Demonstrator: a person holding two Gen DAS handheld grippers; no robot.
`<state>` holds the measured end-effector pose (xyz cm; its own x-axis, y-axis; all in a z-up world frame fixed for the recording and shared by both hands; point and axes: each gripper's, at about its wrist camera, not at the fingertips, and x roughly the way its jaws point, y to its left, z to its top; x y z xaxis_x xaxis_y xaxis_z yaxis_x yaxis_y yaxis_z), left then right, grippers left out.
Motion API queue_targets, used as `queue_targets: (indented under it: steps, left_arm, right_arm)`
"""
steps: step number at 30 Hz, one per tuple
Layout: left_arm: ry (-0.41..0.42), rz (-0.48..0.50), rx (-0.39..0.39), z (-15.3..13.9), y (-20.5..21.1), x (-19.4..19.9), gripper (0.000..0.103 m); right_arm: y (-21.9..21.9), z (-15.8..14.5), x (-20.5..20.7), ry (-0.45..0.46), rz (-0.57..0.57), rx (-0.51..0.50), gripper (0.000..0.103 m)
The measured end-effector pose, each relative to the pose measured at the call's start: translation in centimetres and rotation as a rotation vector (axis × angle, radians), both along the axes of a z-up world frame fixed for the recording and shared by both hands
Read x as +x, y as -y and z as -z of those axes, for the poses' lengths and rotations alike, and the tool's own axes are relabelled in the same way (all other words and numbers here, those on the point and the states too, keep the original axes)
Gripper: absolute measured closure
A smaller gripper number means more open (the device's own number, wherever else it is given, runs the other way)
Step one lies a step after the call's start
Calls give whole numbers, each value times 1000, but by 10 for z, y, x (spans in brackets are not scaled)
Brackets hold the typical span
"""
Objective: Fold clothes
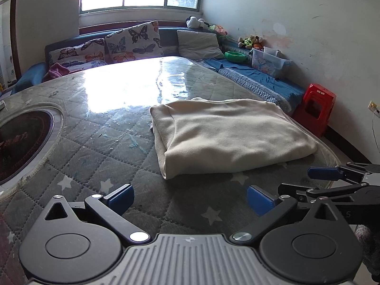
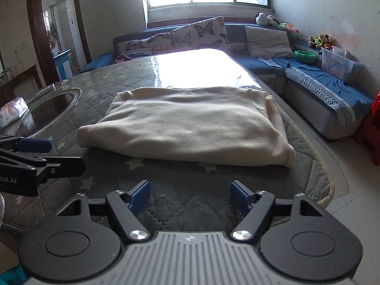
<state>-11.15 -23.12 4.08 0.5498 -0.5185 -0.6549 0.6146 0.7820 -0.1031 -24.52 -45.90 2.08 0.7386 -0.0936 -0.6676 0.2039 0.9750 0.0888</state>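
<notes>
A cream garment (image 1: 225,133) lies folded into a thick rectangle on the quilted grey table cover (image 1: 99,147); the right wrist view shows the same garment (image 2: 190,125) straight ahead. My left gripper (image 1: 188,199) hovers just short of its near edge, blue pads wide apart with only the cover between them. My right gripper (image 2: 190,198) is also open and empty, a little back from the garment's near fold. The right gripper (image 1: 325,174) shows at the right edge of the left wrist view, and the left gripper (image 2: 33,146) at the left edge of the right wrist view.
A round dark inset (image 1: 21,142) sits in the table at left, with a tissue pack (image 2: 11,111) beside it. A blue sofa (image 2: 320,87) with butterfly cushions (image 1: 133,42), a clear storage box (image 1: 268,61) and toys runs behind. A red stool (image 1: 315,109) stands at right.
</notes>
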Motion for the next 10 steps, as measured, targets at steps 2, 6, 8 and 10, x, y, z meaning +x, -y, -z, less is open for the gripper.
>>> queue_targets:
  steps: [2, 6, 8, 10]
  left_arm:
    - [1, -3, 0, 0, 0, -2, 0]
    - [3, -8, -4, 1, -1, -5, 0]
    - [-2, -14, -6, 2, -3, -6, 0]
    - [1, -18, -6, 2, -4, -8, 0]
  right_arm:
    - [0, 0, -1, 3, 3, 3, 22]
    - [-3, -1, -5, 11, 5, 2, 21]
    - [-4, -2, -7, 15, 8, 0, 18]
    - [-4, -2, -9, 20, 10, 3, 13]
